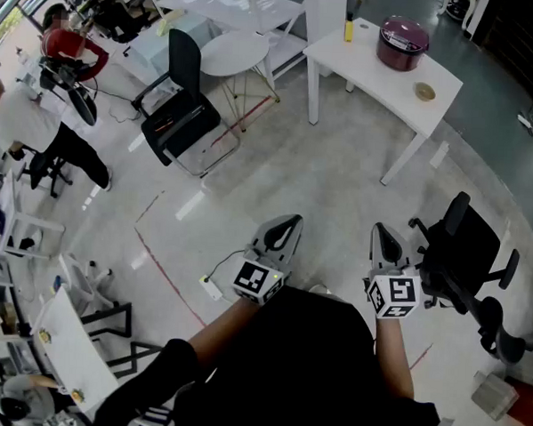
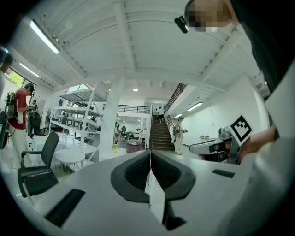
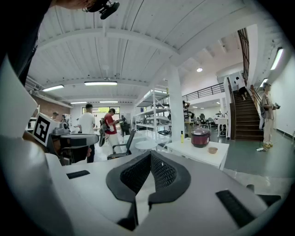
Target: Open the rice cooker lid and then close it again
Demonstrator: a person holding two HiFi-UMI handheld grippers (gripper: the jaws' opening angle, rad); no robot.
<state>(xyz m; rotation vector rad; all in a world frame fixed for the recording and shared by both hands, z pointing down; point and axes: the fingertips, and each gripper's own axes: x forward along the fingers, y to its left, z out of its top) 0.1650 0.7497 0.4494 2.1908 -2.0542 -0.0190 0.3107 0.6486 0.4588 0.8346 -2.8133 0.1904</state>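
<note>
Head view: the cooker (image 1: 402, 44) sits on a white table (image 1: 380, 78) at the top of the frame, well apart from you across open floor. It is round, dark maroon, with the lid down flat. It stands upright. The body is round from above, so it has no long axis, and I can't tell which way its front faces. A yellow bottle (image 1: 348, 28) stands to its left and a small bowl (image 1: 424, 91) lies nearer you at its right. You hold your left gripper (image 1: 290, 220) and right gripper (image 1: 380, 230) side by side in front of your chest, tips toward the table. A black chair (image 1: 465, 254) stands just right of your right gripper.

Left gripper view: the jaws are pressed together with nothing between them. The cooker (image 2: 134, 146) shows small and far beyond the tips, and the bottle (image 2: 115, 146) is to its left. Your right gripper (image 2: 192, 148) shows at the right edge.

Right gripper view: the jaws are closed tight and empty. The cooker (image 3: 200, 137) is clearer here, upright with a squat maroon body and a domed lid seated on it. It sits toward the far end of the table (image 3: 198, 156), between the bottle (image 3: 182, 136) and the bowl (image 3: 212, 150). Your left gripper (image 3: 94, 138) shows at the left.
</note>
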